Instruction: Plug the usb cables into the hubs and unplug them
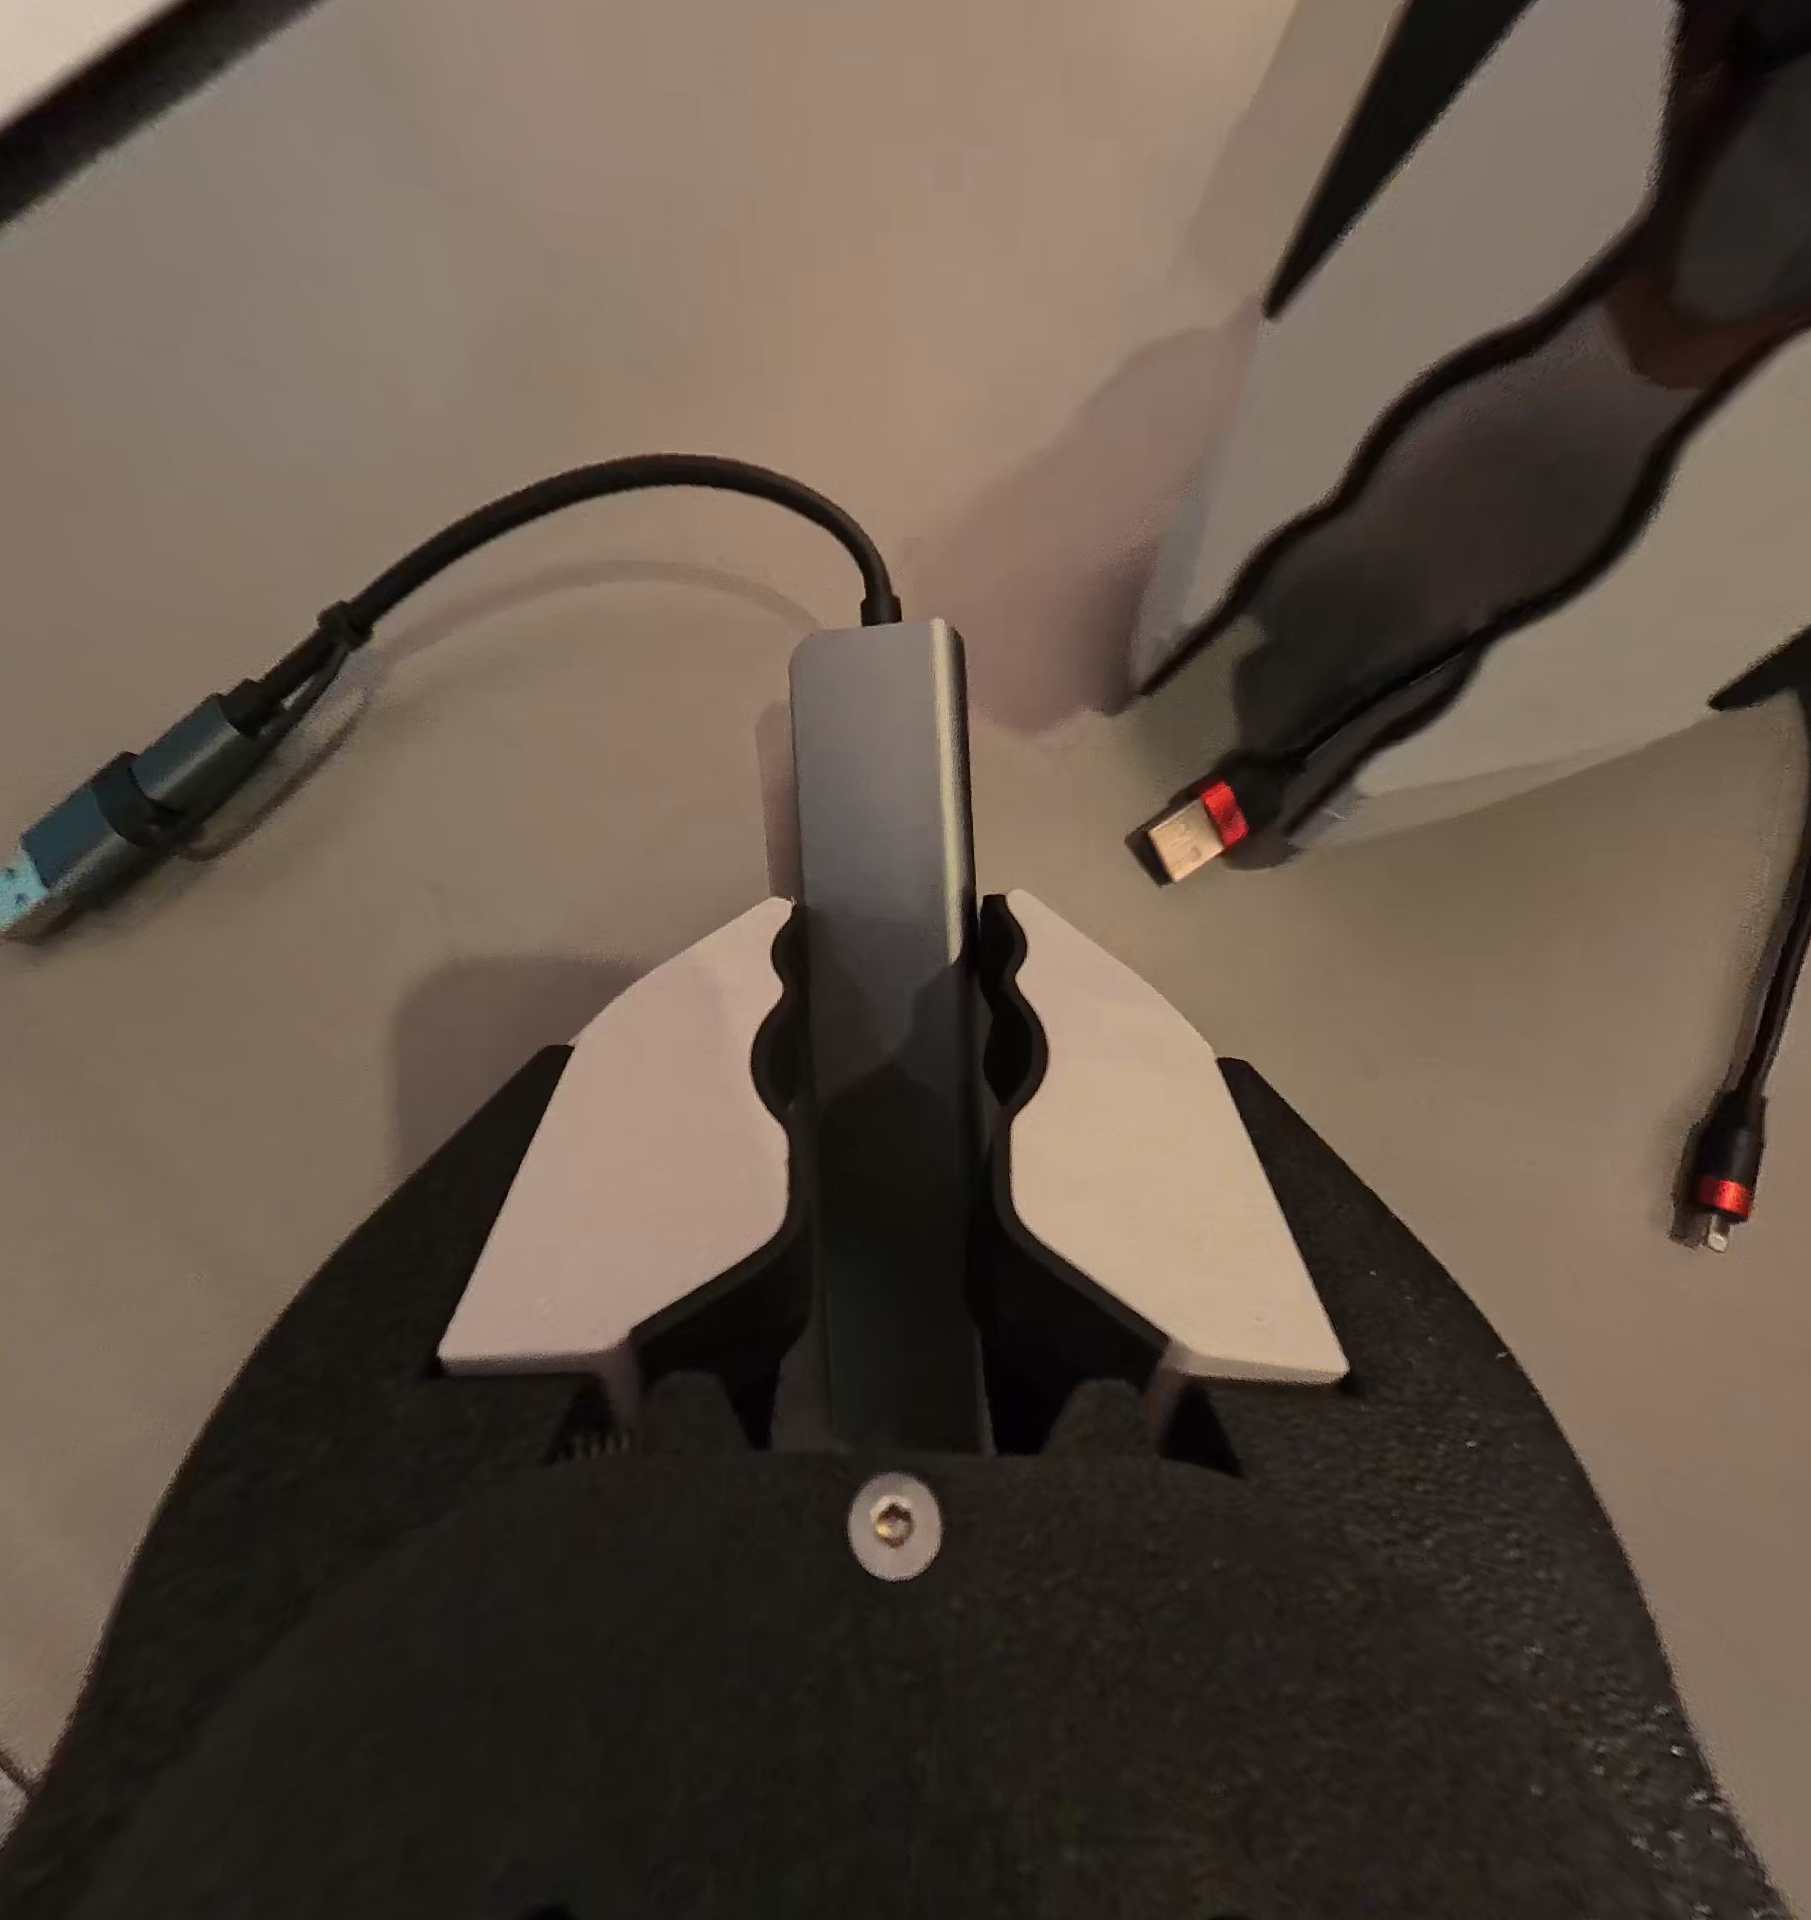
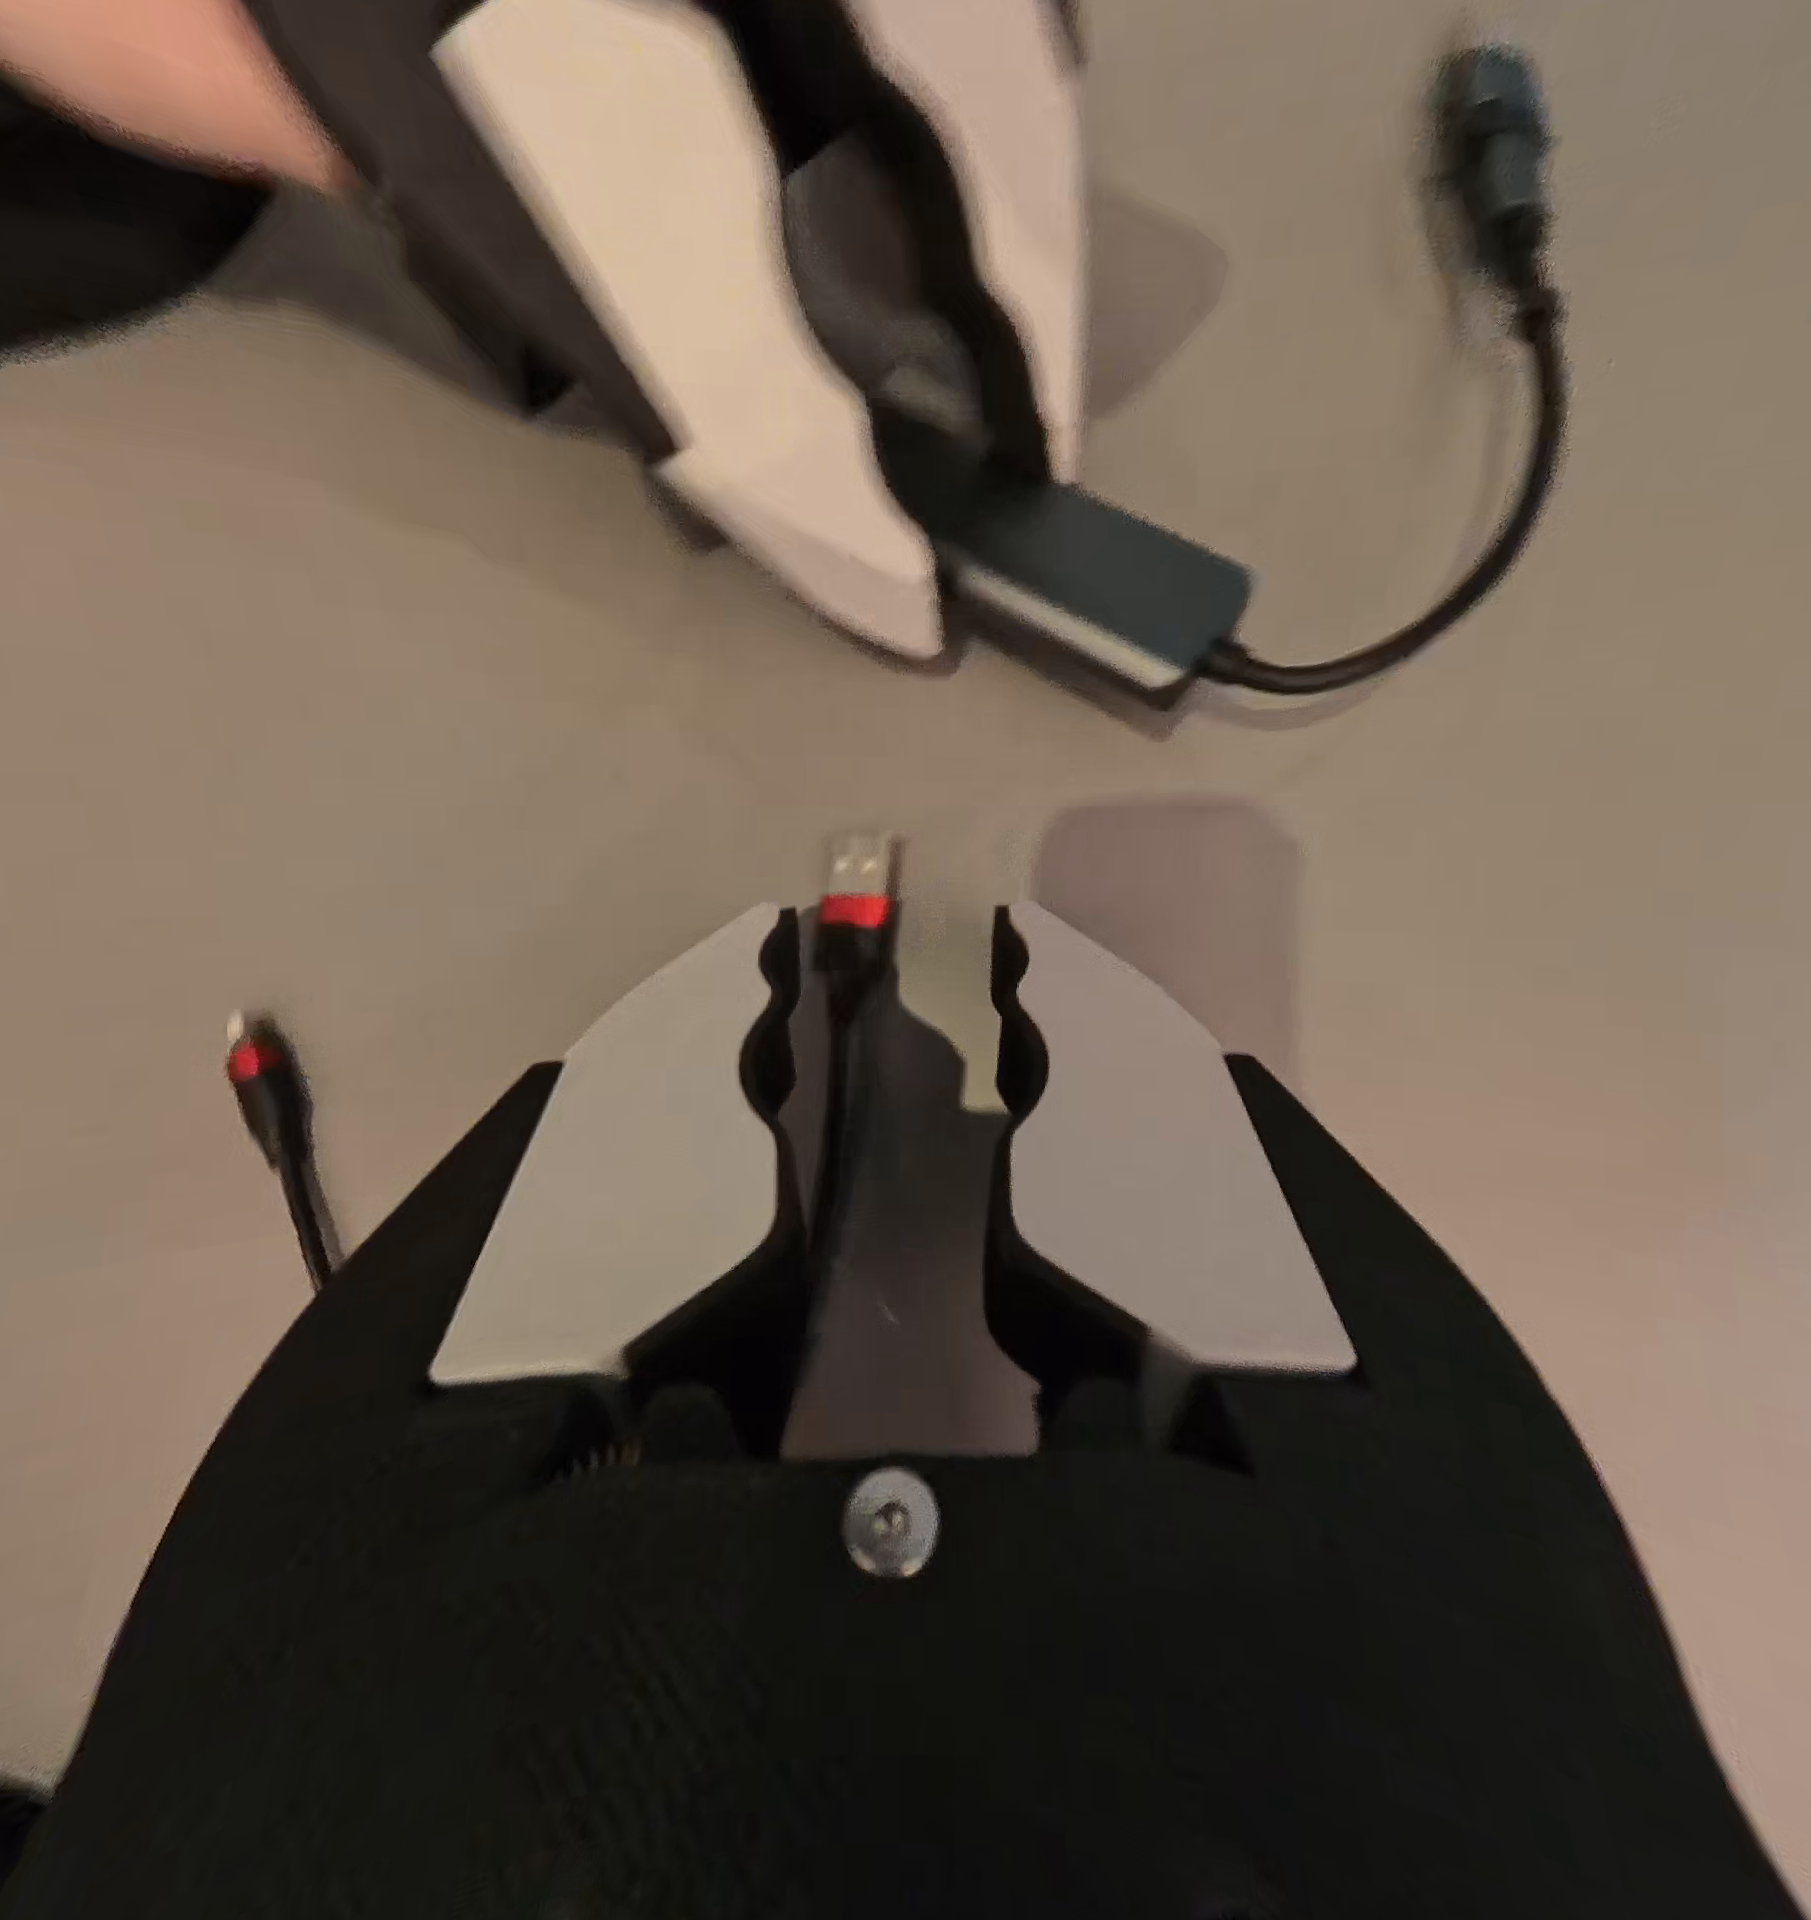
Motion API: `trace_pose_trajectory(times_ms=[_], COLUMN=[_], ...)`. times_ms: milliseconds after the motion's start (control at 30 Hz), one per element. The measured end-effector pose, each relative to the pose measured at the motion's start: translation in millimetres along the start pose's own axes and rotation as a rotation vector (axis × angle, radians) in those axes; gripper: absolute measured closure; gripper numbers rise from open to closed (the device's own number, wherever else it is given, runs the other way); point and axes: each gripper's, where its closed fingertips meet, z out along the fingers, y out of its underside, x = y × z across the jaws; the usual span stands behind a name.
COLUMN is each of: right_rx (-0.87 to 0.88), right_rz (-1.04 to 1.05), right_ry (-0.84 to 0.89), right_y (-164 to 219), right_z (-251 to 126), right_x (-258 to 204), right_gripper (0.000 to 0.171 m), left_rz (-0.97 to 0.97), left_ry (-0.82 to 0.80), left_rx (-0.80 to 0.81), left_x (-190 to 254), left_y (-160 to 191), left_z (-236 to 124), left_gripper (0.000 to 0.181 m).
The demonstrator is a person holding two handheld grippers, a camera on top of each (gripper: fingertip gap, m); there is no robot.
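1. Left wrist view: my left tool (image 1: 888, 914) is closed on the grey hub (image 1: 875, 790), which runs lengthwise between the two pale fingers (image 1: 662, 1122) and sticks out past their tips over the beige counter (image 1: 568, 260).
2. A short black lead (image 1: 610, 494) leaves the hub's far end and curves left to a grey-blue plug (image 1: 80, 842) lying on the counter.
3. To the right in this view, my right tool (image 1: 1296, 800) comes in from the upper right, with the red-collared USB plug (image 1: 1187, 831) poking out beyond its tips, near the hub's right side but not touching it.
4. The cable's other end, a small red-banded connector (image 1: 1716, 1205), lies on the counter at the far right.
5. Right wrist view: my right tool (image 2: 893, 920) looks only partly closed; the USB plug (image 2: 859, 878) sits against the left finger (image 2: 631, 1143), with a gap to the right one, so I cannot tell how firmly it is gripped.
6. Ahead, blurred, my left tool (image 2: 942, 582) holds the hub (image 2: 1098, 592), well apart from the plug.
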Motion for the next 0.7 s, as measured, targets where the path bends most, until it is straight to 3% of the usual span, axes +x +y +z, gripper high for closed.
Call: trace_pose_trajectory(times_ms=[67,267,300,367,433,533,600,700], right_rx=[0.096,0.473,0.487,0.471,0.476,0.504,0.566,0.574], right_rz=[0.172,0.699,0.727,0.746,0.728,0.623,0.602,0.602], right_ry=[-0.004,-0.265,-0.295,-0.338,-0.336,-0.302,-0.276,-0.249], right_y=[-15,-61,-63,-65,-67,-70,-74,-70], right_z=[-2,-17,-17,-16,-19,-32,-47,-57], right_x=[12,27,26,21,20,21,27,34], right_gripper=[0.13,0.124,0.125,0.151,0.156,0.16,0.16,0.16], left_rz=[0.018,0.093,0.114,0.147,0.2,0.19,0.134,0.049], left_ry=[0.005,-0.021,-0.017,-0.02,-0.027,0.009,0.061,0.14], left_rx=[0.055,0.157,0.173,0.188,0.186,0.227,0.235,0.217], left_x=[4,14,18,22,25,27,26,23], left_y=[-10,-28,-31,-33,-32,-36,-36,-30], left_z=[-6,-18,-19,-18,-16,-20,-21,-17], left_gripper=[0.15,0.15,0.15,0.15,0.149,0.147,0.132,0.124])
